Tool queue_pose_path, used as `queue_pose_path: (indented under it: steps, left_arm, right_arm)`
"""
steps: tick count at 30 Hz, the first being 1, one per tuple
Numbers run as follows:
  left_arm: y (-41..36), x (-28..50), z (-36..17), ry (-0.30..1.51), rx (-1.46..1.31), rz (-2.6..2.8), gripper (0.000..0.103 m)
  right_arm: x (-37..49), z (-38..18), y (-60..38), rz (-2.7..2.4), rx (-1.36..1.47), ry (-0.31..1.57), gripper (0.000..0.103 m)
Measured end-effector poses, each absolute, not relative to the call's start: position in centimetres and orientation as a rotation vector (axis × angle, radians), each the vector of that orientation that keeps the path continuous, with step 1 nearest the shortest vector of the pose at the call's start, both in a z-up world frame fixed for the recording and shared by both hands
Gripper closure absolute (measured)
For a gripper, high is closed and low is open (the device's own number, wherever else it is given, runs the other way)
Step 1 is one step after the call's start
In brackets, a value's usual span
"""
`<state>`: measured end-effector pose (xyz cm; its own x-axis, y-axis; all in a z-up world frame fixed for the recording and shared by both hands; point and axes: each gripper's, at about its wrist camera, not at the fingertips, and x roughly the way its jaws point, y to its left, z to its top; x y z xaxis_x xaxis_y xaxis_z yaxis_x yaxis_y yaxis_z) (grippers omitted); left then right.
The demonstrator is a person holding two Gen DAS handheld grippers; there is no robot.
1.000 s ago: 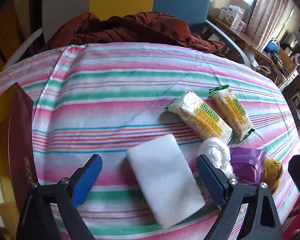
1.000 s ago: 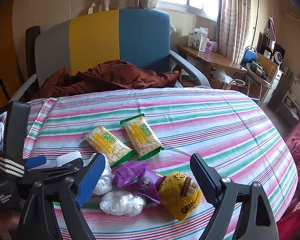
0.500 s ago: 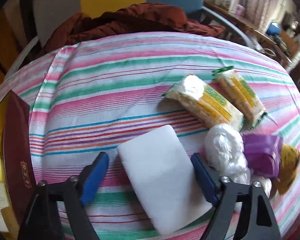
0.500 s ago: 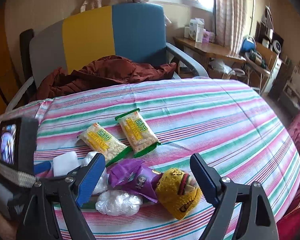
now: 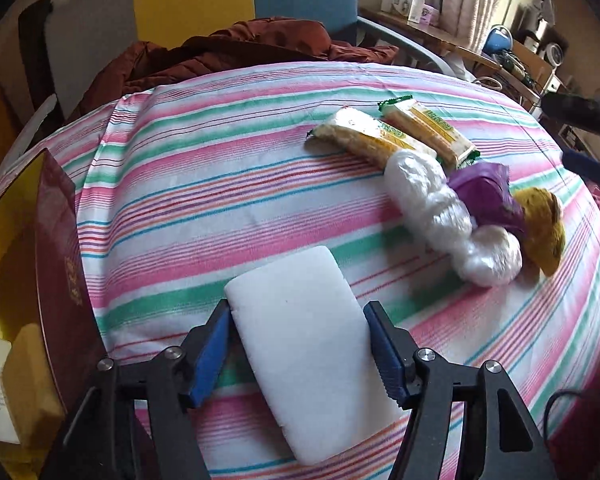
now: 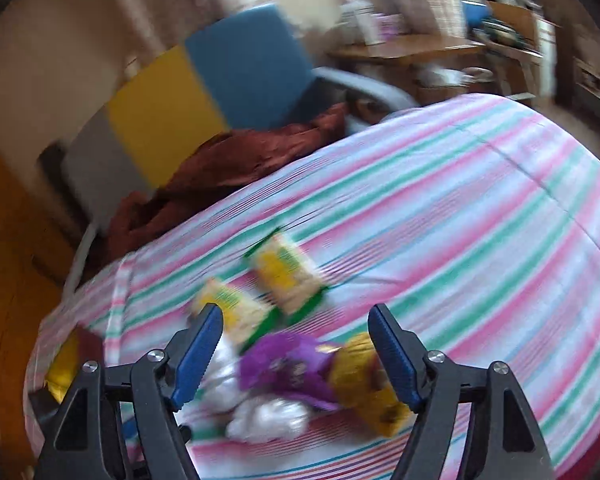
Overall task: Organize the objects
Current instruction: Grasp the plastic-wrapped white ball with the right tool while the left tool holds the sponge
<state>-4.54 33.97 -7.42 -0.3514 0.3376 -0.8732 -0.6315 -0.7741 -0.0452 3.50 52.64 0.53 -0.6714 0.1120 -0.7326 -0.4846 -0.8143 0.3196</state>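
Left gripper [image 5: 300, 354], pitched steeply down, is closing its jaws around the white block [image 5: 306, 350] (pads touching its sides); striped table [image 5: 204, 200] beyond lying bare. Right gripper [image 6: 296, 354] is closing over the snacks [image 6: 296, 372], gripping nothing.

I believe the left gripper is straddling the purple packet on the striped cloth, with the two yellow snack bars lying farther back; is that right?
Not quite: in the left wrist view the left gripper, its jaws closing, straddles the white foam block, not the purple packet, which lies off to the right. The two yellow snack bars do lie farther back on the striped cloth.
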Motion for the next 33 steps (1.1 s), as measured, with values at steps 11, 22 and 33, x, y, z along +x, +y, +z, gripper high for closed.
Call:
queue_pose_path:
  steps: [11,22,33]
  left_arm:
    - [33.0,-3.9,-7.6,0.391,-1.198,2.163,0.036]
    - [32.9,-3.7,-7.9,0.394,-1.136,2.179,0.034]
    - [31.1,-1.6,-3.4,0.308,-1.059,2.139,0.039]
  right_arm:
    - [-1.1,-0.9,45.2,2.633,-1.243,0.24,0.033]
    - [-4.5,-6.1,45.0,2.537,-1.542,0.137,0.068]
    - [-2.7,-2.5,47.6,2.69,-1.327,0.452,0.068]
